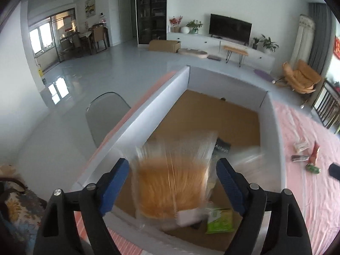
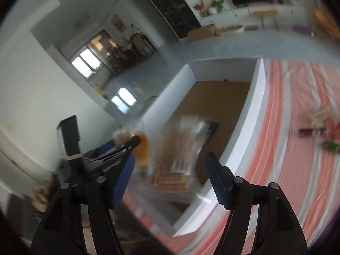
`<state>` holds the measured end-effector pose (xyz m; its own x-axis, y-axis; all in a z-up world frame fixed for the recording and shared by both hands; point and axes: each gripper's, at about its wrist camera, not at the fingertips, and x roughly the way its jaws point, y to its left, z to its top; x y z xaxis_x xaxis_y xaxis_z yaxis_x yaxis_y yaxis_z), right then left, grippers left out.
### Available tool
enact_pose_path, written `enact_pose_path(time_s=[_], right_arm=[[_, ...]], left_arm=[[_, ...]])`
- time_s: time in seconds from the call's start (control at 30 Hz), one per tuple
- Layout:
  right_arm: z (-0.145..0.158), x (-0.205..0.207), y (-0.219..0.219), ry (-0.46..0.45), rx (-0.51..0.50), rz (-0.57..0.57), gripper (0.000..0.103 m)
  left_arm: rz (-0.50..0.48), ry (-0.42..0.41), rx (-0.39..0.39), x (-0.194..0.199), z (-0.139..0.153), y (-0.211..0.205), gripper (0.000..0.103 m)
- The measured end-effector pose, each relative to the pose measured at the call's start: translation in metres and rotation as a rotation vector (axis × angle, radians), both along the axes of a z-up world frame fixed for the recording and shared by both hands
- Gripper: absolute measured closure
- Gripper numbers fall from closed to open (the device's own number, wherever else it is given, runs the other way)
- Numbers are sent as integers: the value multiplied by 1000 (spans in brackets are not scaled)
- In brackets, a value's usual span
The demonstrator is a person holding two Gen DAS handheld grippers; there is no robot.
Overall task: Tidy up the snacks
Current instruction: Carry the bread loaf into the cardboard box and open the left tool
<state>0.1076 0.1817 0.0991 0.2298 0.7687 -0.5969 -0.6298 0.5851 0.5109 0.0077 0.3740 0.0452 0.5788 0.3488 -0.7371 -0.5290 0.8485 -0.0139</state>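
Observation:
A clear bag of orange-brown bread (image 1: 172, 182) is motion-blurred between the open fingers of my left gripper (image 1: 173, 182), above the inside of a white-walled box (image 1: 153, 110) with a brown floor. The fingers do not press on it. A green snack packet (image 1: 221, 221) and a dark packet (image 1: 222, 146) lie in the box. My right gripper (image 2: 170, 178) is open and empty, over the box's near corner (image 2: 255, 97). The blurred bread bag (image 2: 176, 148) shows ahead of it, with the left gripper's tip (image 2: 129, 144) beside it.
The box stands on a table with a pink-and-white striped cloth (image 1: 308, 191). Several small snacks lie on the cloth to the right: a red packet (image 1: 314, 153), a green one (image 1: 313, 168), a dark bar (image 1: 299, 158). A grey chair (image 1: 104, 114) stands left of the table.

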Motion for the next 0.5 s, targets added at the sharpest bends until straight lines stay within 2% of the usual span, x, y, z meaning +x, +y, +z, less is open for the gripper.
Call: enact_pose_path(time_s=[0.07, 0.13, 0.2, 0.27, 0.33, 0.43, 0.5], right_arm=[[-5, 1, -18, -39, 1, -46, 28], [-16, 1, -47, -94, -49, -129, 25], [-37, 4, -80, -184, -164, -223, 25], [-72, 12, -117, -252, -356, -332, 25], [-106, 28, -157, -227, -481, -432, 25], [-139, 28, -214, -188, -550, -560, 25], [-150, 23, -247, -180, -586, -641, 25]], left_arm=[[-6, -5, 12, 0, 0, -5, 16], [-37, -28, 8, 3, 2, -19, 10], [-92, -63, -24, 9, 3, -37, 7], [-173, -94, -70, 19, 6, -66, 3], [-284, -109, -119, 37, 10, -110, 2], [-471, -101, -179, 56, 3, -173, 1], [-576, -65, -192, 63, -7, -217, 1]])
